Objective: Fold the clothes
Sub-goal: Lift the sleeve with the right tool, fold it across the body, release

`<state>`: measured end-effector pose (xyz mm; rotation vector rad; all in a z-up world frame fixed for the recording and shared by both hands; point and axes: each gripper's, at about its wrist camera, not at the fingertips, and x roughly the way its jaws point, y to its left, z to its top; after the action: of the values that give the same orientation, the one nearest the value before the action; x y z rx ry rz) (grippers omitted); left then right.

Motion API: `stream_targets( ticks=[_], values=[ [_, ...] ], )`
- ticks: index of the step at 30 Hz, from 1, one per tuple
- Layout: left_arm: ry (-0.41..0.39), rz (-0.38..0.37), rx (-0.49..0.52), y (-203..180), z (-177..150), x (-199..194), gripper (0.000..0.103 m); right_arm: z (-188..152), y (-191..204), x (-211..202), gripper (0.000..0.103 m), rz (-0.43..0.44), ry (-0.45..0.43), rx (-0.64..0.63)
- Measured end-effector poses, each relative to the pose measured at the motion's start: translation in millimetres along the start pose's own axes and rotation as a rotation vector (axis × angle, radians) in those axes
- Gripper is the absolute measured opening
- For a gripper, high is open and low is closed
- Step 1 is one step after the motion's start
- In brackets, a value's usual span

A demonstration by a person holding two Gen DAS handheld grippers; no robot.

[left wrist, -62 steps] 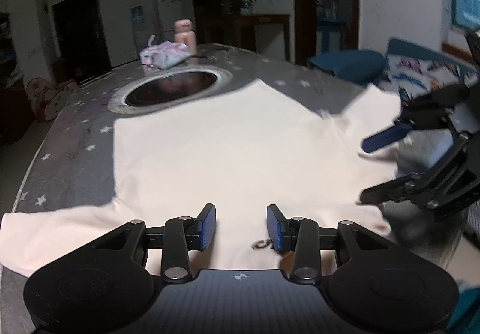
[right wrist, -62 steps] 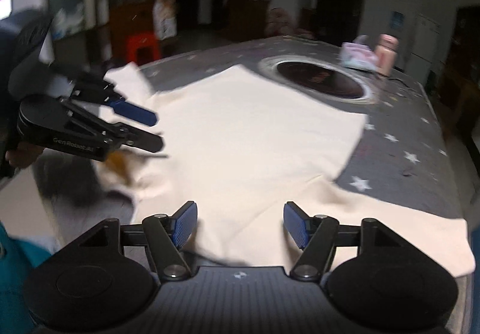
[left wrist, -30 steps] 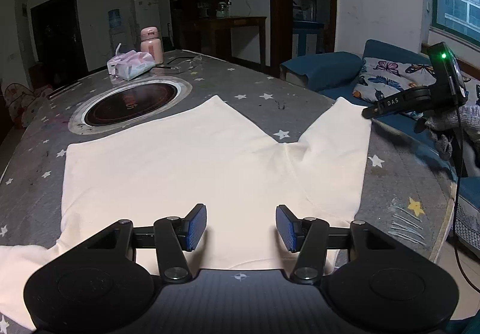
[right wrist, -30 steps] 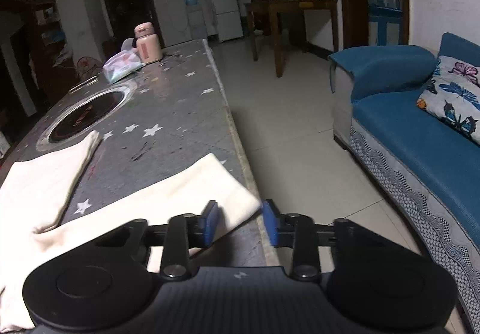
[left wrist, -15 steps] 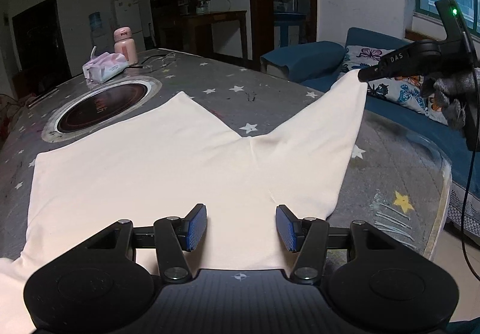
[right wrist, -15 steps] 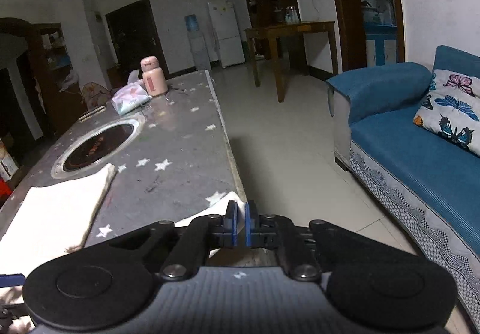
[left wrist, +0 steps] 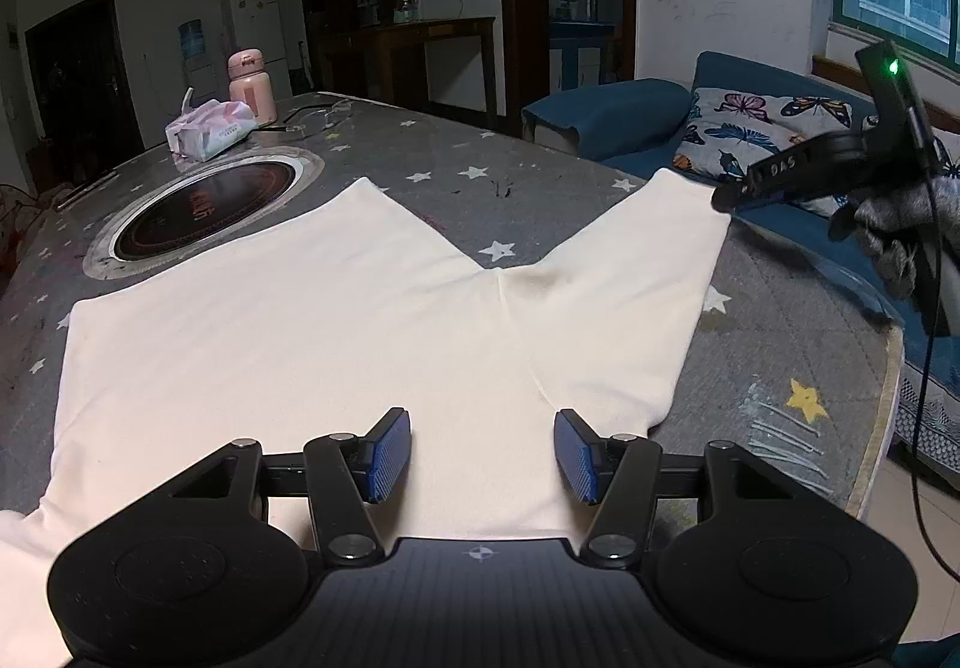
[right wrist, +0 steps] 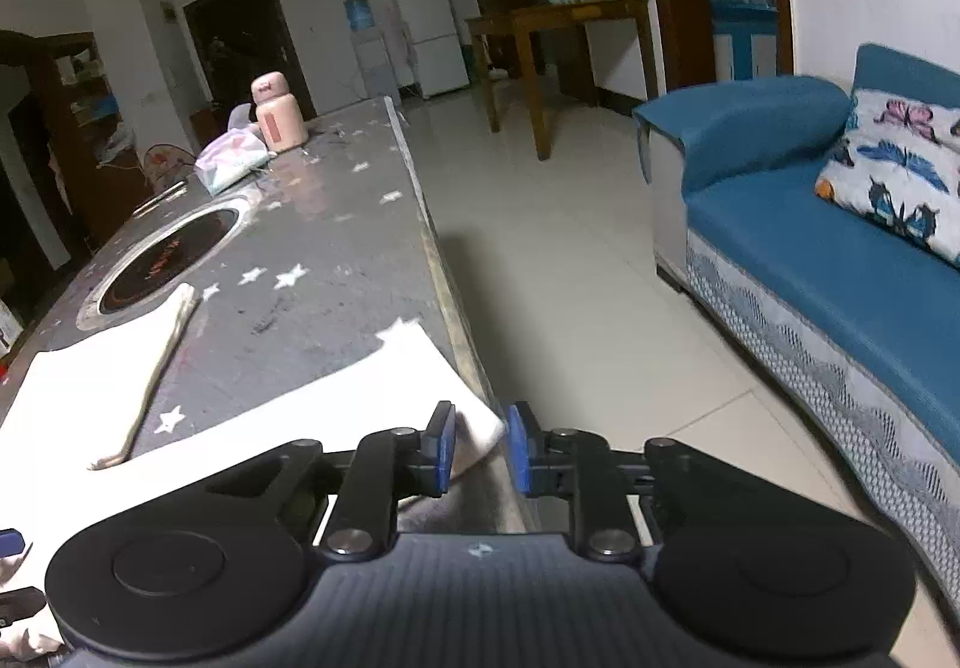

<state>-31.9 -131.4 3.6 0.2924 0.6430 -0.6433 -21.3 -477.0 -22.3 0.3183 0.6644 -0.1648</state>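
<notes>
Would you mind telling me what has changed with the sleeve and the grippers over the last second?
The right hand-held gripper, shut on the sleeve end half a second ago, has opened and let it go; the sleeve lies flat near the table edge. The left hand-held gripper stays open above the cream shirt, which remains spread out.

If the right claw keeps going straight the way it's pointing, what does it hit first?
Probably the cream garment's sleeve end, whose corner already lies between the open right claw. Past it the line leaves the table edge toward the tiled floor; depth is uncertain.
</notes>
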Motion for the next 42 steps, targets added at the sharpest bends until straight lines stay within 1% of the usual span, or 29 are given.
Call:
stream_targets(
  ticks=[2, 4, 7, 12, 16, 18, 21, 24, 29, 32, 36, 42],
  values=[
    [-0.001, -0.001, 0.004, -0.9, 0.7, 0.4, 0.057, -3.9, -1.4, 1.4, 0.016, 0.009, 0.000, 0.004],
    [0.002, 0.000, 0.004, -1.4, 0.8, 1.5, 0.058, -5.0, -0.3, -0.9, 0.006, 0.015, -0.011, -0.001],
    [0.001, 0.003, 0.006, -1.3, 0.6, 2.0, 0.058, -1.9, 2.0, -9.7, 0.005, 0.023, -0.040, -0.002],
    [-0.006, 0.006, 0.012, -2.1, 0.2, 3.3, 0.060, 16.4, 8.3, -37.2, 0.004, 0.077, -0.092, -0.004],
    [-0.017, 0.005, 0.003, 1.3, 0.4, -1.0, 0.062, 36.9, 25.6, -63.4, 0.004, 0.150, -0.127, -0.036],
    [-0.033, 0.005, -0.008, 5.4, 0.4, -7.4, 0.064, 48.3, 40.8, -76.7, 0.004, 0.198, -0.142, -0.064],
    [-0.061, 0.023, -0.028, 15.8, -1.8, -20.5, 0.065, 63.0, 75.1, -92.9, 0.004, 0.277, -0.151, -0.126],
    [-0.085, 0.054, -0.066, 30.8, -6.7, -35.8, 0.066, 72.0, 110.6, -99.3, 0.004, 0.350, -0.143, -0.183],
    [-0.112, 0.122, -0.133, 59.3, -20.3, -60.3, 0.068, 73.1, 185.9, -99.6, 0.004, 0.482, -0.103, -0.323],
    [-0.129, 0.153, -0.165, 71.6, -28.4, -74.7, 0.070, 65.6, 236.1, -91.0, 0.004, 0.566, -0.057, -0.409],
    [-0.146, 0.185, -0.198, 84.0, -39.7, -89.1, 0.073, 45.2, 286.3, -73.1, 0.004, 0.643, 0.017, -0.489],
    [-0.130, 0.209, -0.245, 95.1, -51.7, -91.6, 0.073, 7.2, 333.0, -42.7, 0.005, 0.716, 0.145, -0.545]
  ],
)
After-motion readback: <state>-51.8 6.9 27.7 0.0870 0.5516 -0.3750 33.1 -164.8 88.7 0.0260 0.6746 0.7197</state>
